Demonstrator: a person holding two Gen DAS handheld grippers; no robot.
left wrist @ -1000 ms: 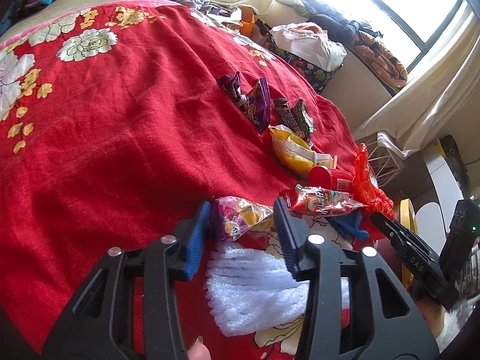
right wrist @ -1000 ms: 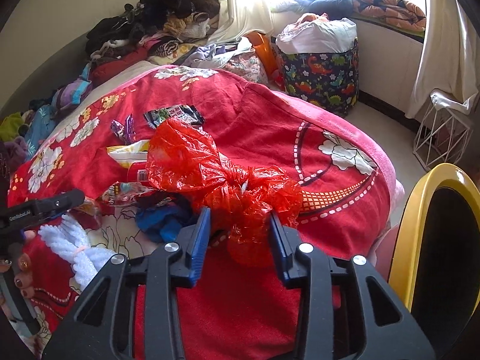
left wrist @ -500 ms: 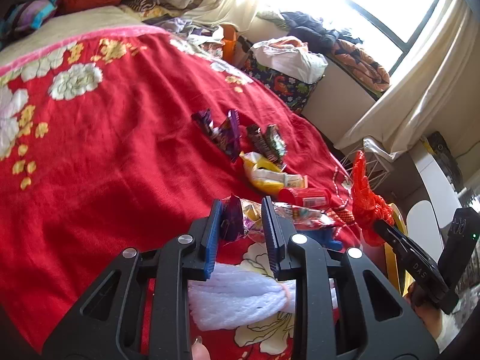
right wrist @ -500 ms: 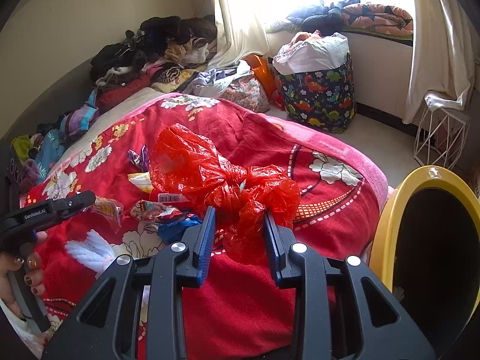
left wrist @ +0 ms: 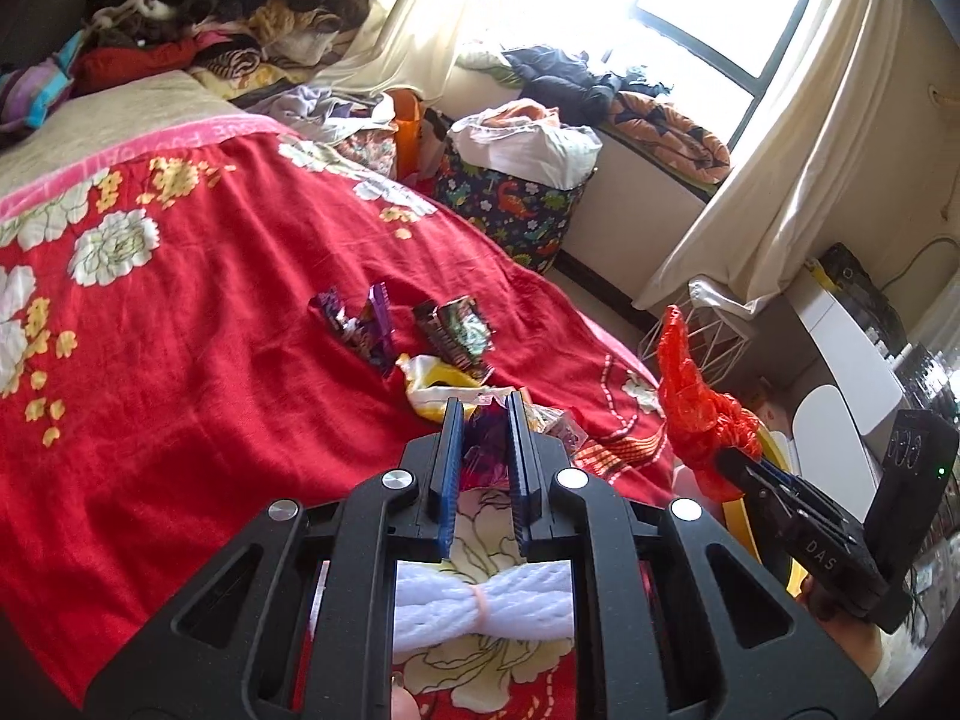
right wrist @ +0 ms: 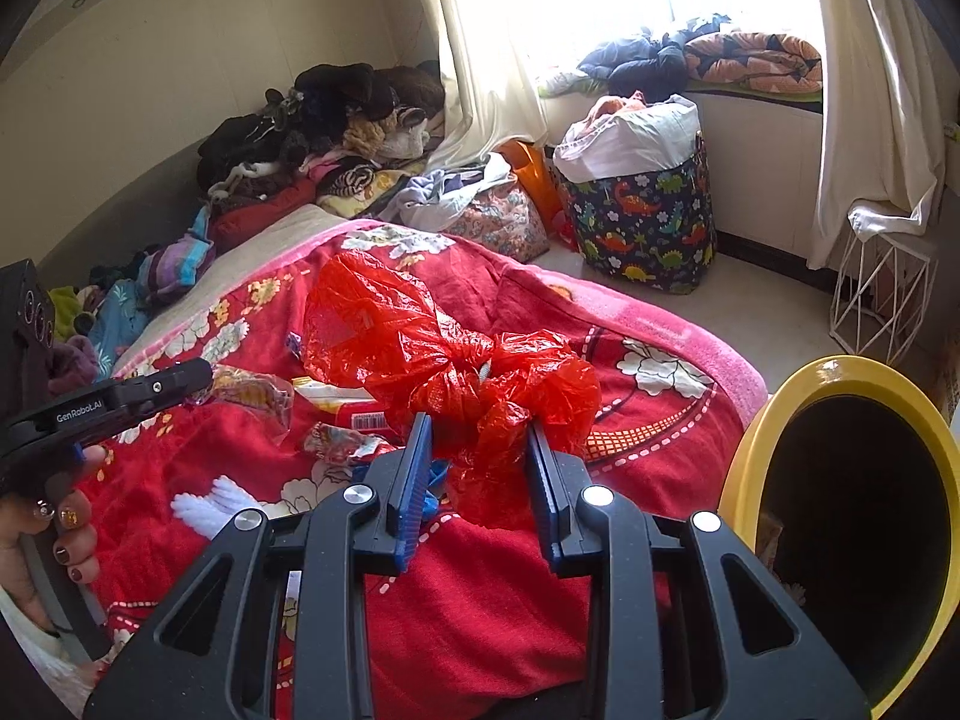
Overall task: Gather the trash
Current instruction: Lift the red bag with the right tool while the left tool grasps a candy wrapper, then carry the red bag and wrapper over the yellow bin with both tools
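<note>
**Both grippers loaded over the bed**

Now the left gripper [left wrist: 485, 414] had its fingers [left wrist: 451, 450] just closing, and they were clamped on a crinkly snack wrapper [right wrist: 252, 387], held up off the red floral blanket [left wrist: 198, 348]. From the right wrist view the wrapper hung from the tip of that gripper, clear of the bed. A hand [right wrist: 57, 531] with painted nails held the left tool's handle.

Right gripper [right wrist: 477, 450] was clamped on a crumpled red plastic bag [right wrist: 444, 354], fingers [right wrist: 414, 468] part-way apart with the bag bunched between them, bag raised above the blanket. Yellow-rimmed bin [right wrist: 744, 456] sat just right of it, at the bed's edge, dark inside.

Left on the blanket: purple wrappers [left wrist: 363, 330], dark wrappers [left wrist: 459, 330] beside them, a yellow-white packet [left wrist: 432, 390] nearer the left fingers, a red barcode item [right wrist: 363, 417], a blue scrap [right wrist: 435, 480] partly hidden behind the right fingers, and white foam netting [left wrist: 480, 606] tied in the middle, seen under the left gripper.

Dinosaur-print hamper [right wrist: 645, 222] stood on the floor by the window, clothes pile [right wrist: 324, 126] at the bed's far end, white wire stand [right wrist: 882, 294] near the curtain.
</note>
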